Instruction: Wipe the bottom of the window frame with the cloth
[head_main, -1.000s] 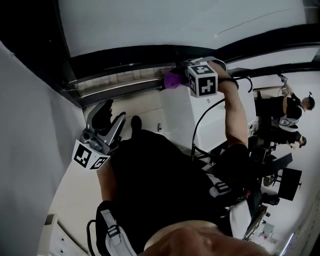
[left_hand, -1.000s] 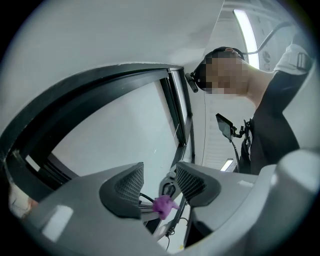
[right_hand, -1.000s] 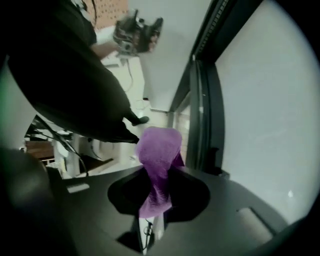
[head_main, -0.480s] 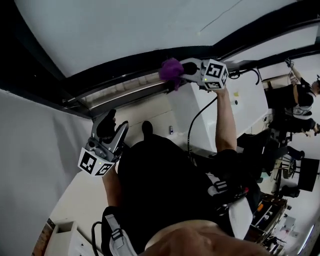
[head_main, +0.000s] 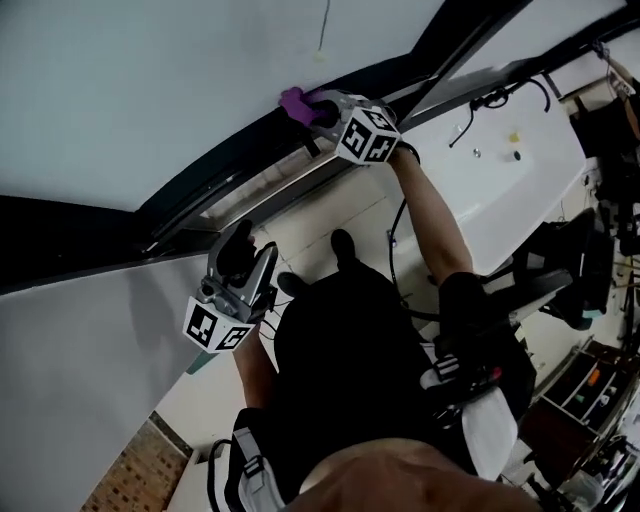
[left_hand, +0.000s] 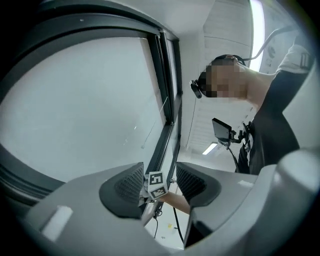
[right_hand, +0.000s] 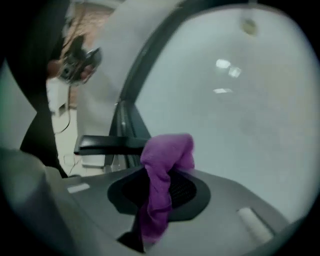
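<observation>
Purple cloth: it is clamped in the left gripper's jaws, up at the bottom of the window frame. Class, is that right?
One thing is wrong: the purple cloth is clamped in the jaws of the right gripper, as the right gripper view shows; on the left gripper the jaws stand apart, empty. The cloth is indeed up at the bottom of the window frame.

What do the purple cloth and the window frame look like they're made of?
Purple cloth: soft matte fabric, maybe microfibre; it folds and droops limply. Window frame: probably painted metal, dark and smooth, with long straight crisp edges; plastic can't be ruled out.
</observation>
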